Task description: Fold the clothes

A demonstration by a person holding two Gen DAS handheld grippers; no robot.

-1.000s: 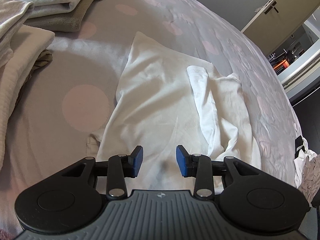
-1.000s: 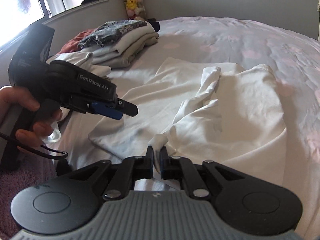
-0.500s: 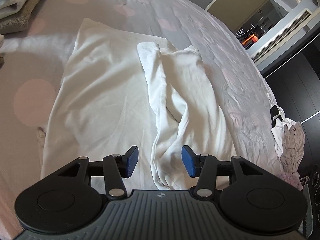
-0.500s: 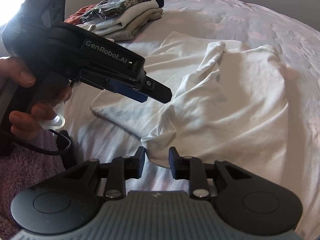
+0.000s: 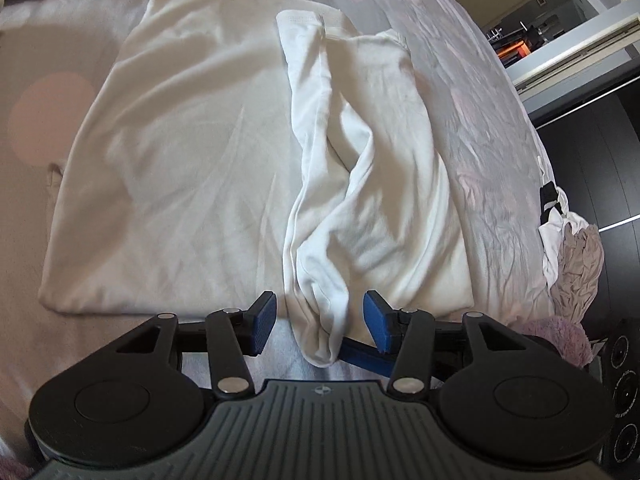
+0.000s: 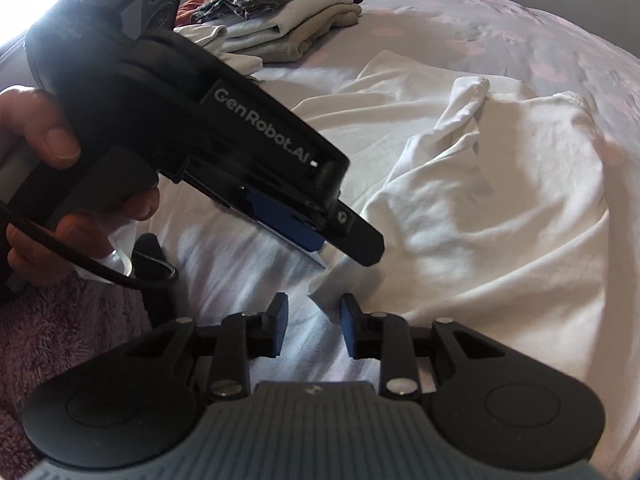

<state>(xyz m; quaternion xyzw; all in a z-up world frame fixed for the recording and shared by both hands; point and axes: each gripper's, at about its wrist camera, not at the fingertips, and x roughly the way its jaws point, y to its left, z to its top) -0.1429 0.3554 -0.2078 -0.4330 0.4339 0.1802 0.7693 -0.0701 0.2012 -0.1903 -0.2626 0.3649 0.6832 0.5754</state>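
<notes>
Behind the white shirt (image 6: pixel 500 208), folded clothes (image 6: pixel 288 28) stack on the bed (image 5: pixel 472 80); sleeve fold runs lengthwise toward left gripper (image 5: pixel 320 326), right gripper (image 6: pixel 312 326), both spread, empty.

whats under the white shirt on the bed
The white shirt lies flat on the pink-spotted bedspread, which shows all round its edges. A bunched fold of the shirt lies on top. Anything else beneath is covered by the cloth.

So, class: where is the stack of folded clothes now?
In the right wrist view, the stack of folded clothes sits at the bed's far left, beyond the white shirt.
</notes>
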